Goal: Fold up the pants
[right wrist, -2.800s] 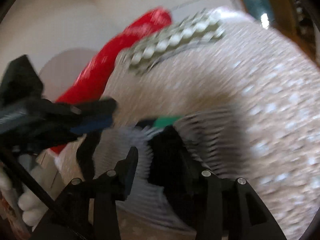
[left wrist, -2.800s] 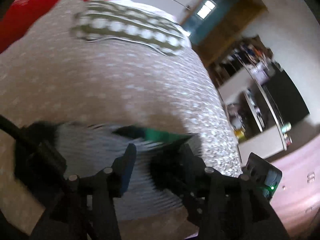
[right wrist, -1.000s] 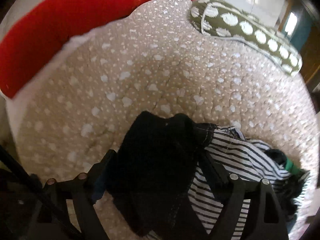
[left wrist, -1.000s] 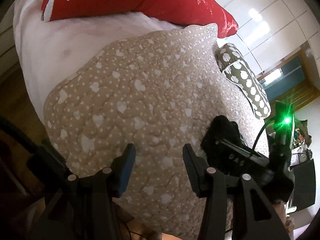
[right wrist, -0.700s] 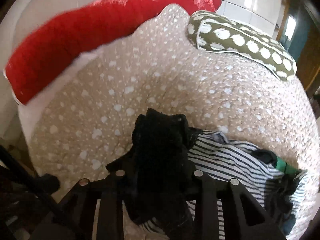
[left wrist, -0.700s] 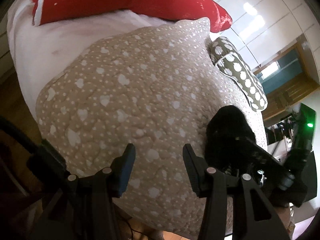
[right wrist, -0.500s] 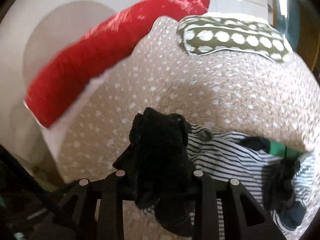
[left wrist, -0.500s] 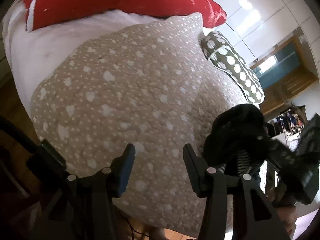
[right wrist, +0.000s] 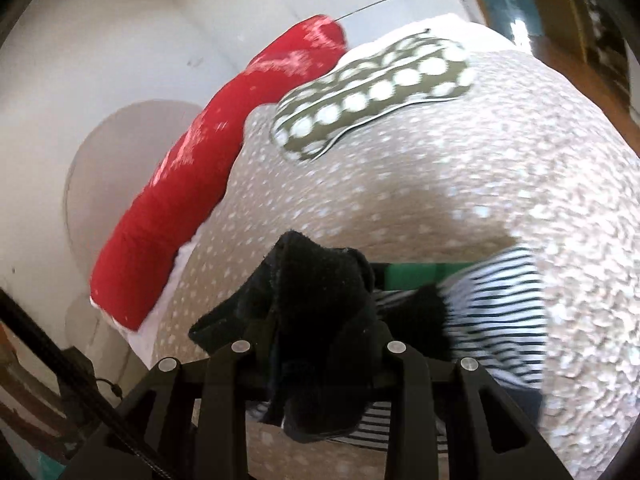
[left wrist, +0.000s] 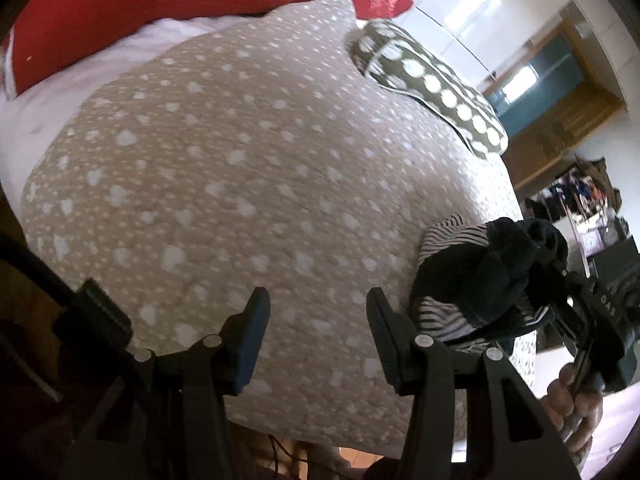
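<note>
The pants [right wrist: 492, 312] are white with thin black stripes, a black waistband and a green label [right wrist: 416, 270], bunched at the near right of the bed. My right gripper [right wrist: 316, 344] is shut on the black waistband [right wrist: 320, 300] and holds it lifted above the quilt. In the left wrist view the pants [left wrist: 452, 320] hang from the right gripper [left wrist: 548, 276] at the right. My left gripper [left wrist: 316, 320] is open and empty, hovering over the quilt to the left of the pants.
The bed has a beige quilt with white dots [left wrist: 240, 184]. A red pillow [left wrist: 160, 12] lies along the far edge. An olive pillow with white dots [left wrist: 432, 84] lies at the far right. Shelves and a dark cabinet [left wrist: 592, 216] stand beyond the bed.
My right gripper closed on the black waistband and lifted it, swinging toward the right. The left gripper stayed open over the quilt and turned slightly toward the pants.
</note>
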`<state>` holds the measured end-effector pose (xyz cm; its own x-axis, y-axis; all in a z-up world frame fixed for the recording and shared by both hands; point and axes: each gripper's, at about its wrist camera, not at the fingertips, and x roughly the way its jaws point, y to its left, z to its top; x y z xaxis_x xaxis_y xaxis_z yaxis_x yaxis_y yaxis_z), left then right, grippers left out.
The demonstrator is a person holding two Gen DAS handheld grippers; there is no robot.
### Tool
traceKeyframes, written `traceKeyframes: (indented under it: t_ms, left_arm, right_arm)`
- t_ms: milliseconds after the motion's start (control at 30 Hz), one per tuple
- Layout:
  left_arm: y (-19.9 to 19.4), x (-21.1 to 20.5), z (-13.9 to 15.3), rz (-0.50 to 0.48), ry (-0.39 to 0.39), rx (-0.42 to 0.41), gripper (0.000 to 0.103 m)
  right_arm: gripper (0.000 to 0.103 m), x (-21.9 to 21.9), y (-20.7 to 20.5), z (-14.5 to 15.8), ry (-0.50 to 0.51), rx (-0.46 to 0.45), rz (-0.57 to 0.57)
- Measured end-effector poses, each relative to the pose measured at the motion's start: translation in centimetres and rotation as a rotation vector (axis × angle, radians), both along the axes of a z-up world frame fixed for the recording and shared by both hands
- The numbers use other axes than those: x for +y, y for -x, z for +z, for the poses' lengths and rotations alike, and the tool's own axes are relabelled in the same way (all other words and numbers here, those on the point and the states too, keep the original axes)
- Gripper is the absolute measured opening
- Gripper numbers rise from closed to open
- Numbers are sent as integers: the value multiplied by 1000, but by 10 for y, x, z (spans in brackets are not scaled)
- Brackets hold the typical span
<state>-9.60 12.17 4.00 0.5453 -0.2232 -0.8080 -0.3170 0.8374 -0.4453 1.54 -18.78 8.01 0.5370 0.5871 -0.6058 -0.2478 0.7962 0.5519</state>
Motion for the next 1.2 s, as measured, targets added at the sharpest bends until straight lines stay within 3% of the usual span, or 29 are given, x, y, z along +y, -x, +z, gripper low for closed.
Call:
traceKeyframes:
  t_ms: [167, 233, 400, 533, 800, 900, 967, 1200]
  left_arm:
    - [-3, -15, 2, -34, -13, 6, 50]
    - [-4, -18, 1, -39, -11, 10, 51]
    - [-10, -25, -6, -48, -5, 31, 52]
    - [-13, -35, -12, -71, 10, 48, 52]
    - [-9, -26, -5, -56, 4, 26, 53]
    - [-10, -25, -6, -56, 15, 28, 53]
    - [-12, -28, -5, -66, 16, 27, 53]
    - [-30, -64, 13, -160, 6, -27, 53]
  right_arm:
    - [39, -54, -5, -11, -38, 10, -95]
    - [56, -76, -6, -17, 3, 31, -187]
    - [58, -117, 5, -6, 49, 7, -355]
    - [59, -92, 7, 11, 66, -36, -247]
    - [63, -50, 11, -22, 123, 16, -169]
    - [11, -42, 13, -29, 111, 10, -84]
    - [10, -45, 10, -30, 84, 24, -78]
    - [8, -65, 17, -41, 137, 45, -134]
